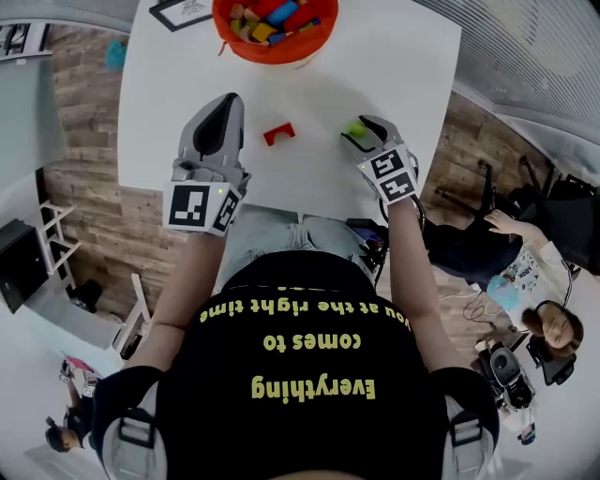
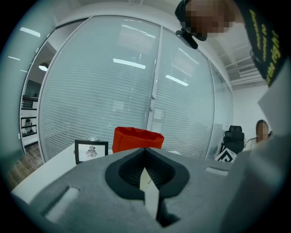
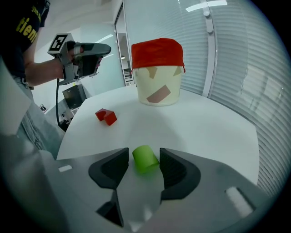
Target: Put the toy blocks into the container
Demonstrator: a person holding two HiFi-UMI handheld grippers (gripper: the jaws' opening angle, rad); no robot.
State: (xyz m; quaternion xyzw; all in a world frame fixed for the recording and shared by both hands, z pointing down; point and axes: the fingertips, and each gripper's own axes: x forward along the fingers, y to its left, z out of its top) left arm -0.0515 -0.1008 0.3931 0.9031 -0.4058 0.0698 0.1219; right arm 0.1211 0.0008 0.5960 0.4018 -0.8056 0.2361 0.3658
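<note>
A green cylinder block (image 3: 145, 158) lies on the white table (image 1: 394, 66) between the jaws of my right gripper (image 3: 144, 166). The jaws stand apart on either side of it without pressing it. In the head view the right gripper (image 1: 361, 132) tilts down over the green block (image 1: 352, 127) near the table's right front. A red arch block (image 1: 278, 133) lies mid-table, left of it, and shows as the red block (image 3: 106, 116). My left gripper (image 1: 225, 99) hovers level left of the red block, jaws together, nothing held. The orange container (image 1: 281, 54) holds several blocks at the far edge.
A small framed picture (image 1: 183, 11) stands left of the container (image 2: 136, 139), with a glass wall behind. The table's front edge runs just before my body. Seated people and a chair (image 1: 487, 239) are on the floor to the right.
</note>
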